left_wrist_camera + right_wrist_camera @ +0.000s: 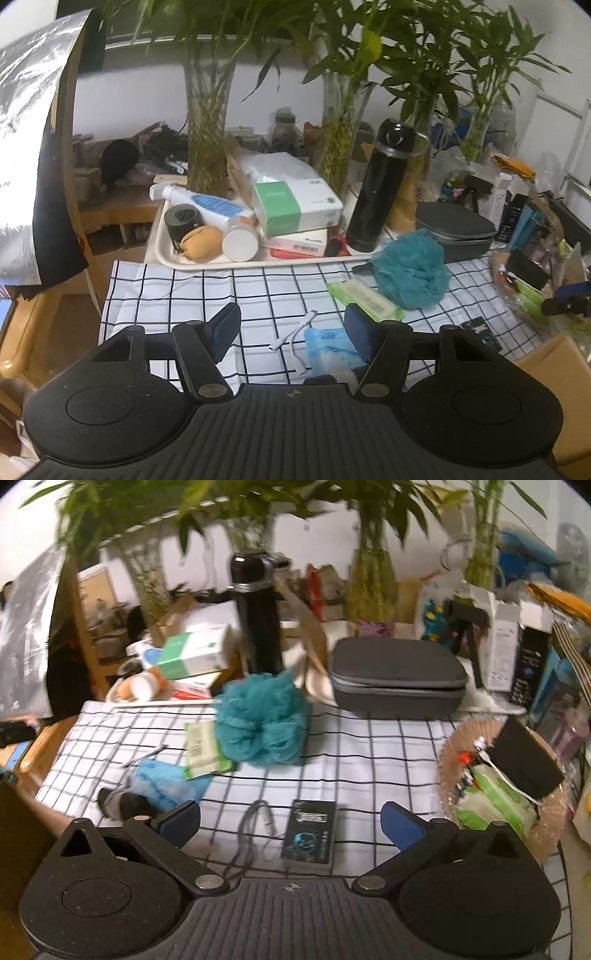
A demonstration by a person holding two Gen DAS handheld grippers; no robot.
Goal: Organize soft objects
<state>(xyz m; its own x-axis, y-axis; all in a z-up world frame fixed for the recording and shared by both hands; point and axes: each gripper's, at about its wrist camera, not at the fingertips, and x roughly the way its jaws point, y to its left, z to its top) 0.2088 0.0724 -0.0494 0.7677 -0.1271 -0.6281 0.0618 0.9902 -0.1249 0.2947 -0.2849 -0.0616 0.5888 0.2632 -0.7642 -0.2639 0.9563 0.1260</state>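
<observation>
A teal bath pouf (410,271) (260,720) rests on the checked cloth (221,291) (369,753), with a green wipes packet (364,299) (201,747) lying against it. A blue soft pack (328,347) (166,784) lies nearer, beside a white cable (295,338). My left gripper (291,328) hovers open above the cloth, its right finger over the blue pack's edge. My right gripper (291,825) is open too, above a small black box (310,836) and a grey cord (255,830). Nothing is held. In the right wrist view, the tip of my left gripper (118,805) shows beside the blue pack.
A cream tray (162,254) holds a black flask (380,184), boxes, a tube and a tan pouch (201,242). A grey zip case (454,229) (397,675) sits behind the pouf. A woven basket (461,746) with wipes stands at right. Vases with plants line the back.
</observation>
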